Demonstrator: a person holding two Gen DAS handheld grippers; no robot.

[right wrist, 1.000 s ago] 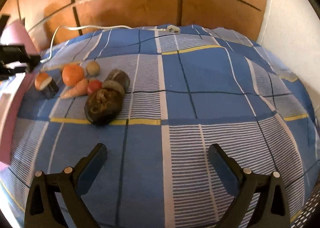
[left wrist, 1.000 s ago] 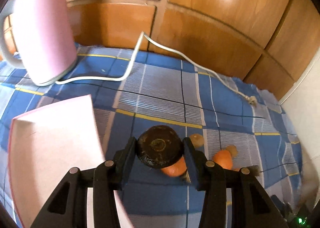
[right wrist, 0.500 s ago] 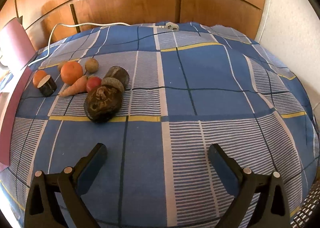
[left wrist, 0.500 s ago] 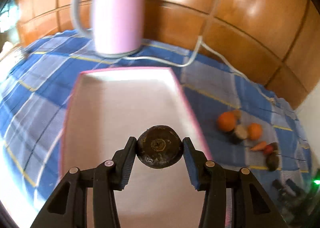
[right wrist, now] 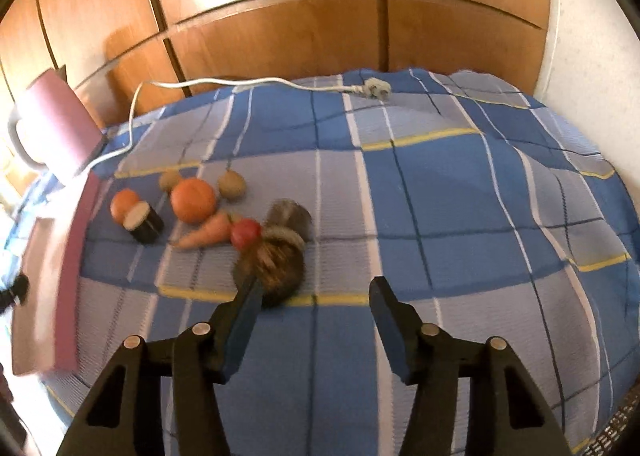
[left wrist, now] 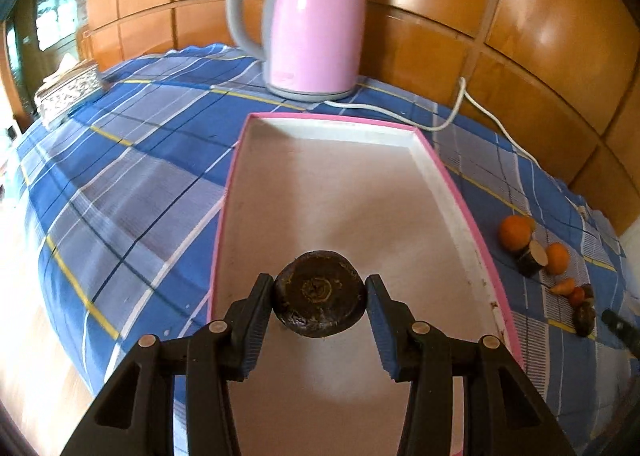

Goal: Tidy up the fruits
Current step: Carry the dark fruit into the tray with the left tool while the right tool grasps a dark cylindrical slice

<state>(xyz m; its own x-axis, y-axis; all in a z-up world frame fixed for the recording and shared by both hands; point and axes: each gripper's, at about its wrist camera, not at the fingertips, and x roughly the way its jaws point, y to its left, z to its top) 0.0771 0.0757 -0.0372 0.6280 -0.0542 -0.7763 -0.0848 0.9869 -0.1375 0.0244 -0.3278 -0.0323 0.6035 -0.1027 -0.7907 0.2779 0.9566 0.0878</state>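
The left tongs [left wrist: 320, 296] were clamped tight on a dark round fruit [left wrist: 320, 305], pads pressed to both its sides, and held it low in the frame over the bare floor of the pink-rimmed tray [left wrist: 440, 168]. A second back, that same fruit hung over the blue checked cloth [left wrist: 132, 192] beside the pile; since then the tray had slid to the centre of the left view and the pink kettle [left wrist: 312, 16] had swung to the top. The right tongs [right wrist: 316, 308] had just been closing from wide open to about half, with nothing between them; the left finger [right wrist: 248, 304] overlapped a blurred dark lumpy fruit [right wrist: 276, 268] at centre, contact unclear. The pile had drawn nearer in the right view: orange [right wrist: 193, 199], carrot [right wrist: 206, 236], red fruit [right wrist: 245, 231], cut dark piece [right wrist: 142, 222]. There was a small mark low on the kettle, too blurred to read.
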